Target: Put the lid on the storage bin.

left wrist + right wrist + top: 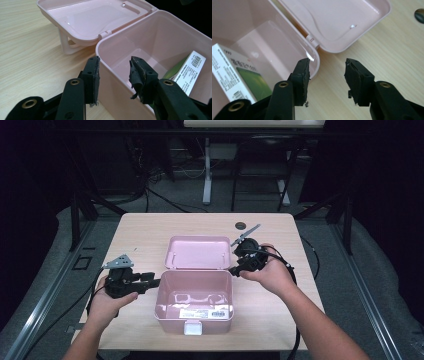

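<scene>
The pink box [194, 302] sits lower centre on the worktop [140, 227], lid [198, 252] flung back. Left gripper [154, 281] straddles its left wall, right gripper [235, 270] its right corner, both open. Next, probably, closing the lid.

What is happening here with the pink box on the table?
A person works at a wooden table with a gripper in each hand. A pink plastic box stands open, its hinged lid laid back flat behind it. A small white and green carton lies inside. The left gripper has its open jaws straddling the box's left wall, not pressing it. The right gripper stands open at the box's right rear corner, one jaw just at the rim.
</scene>
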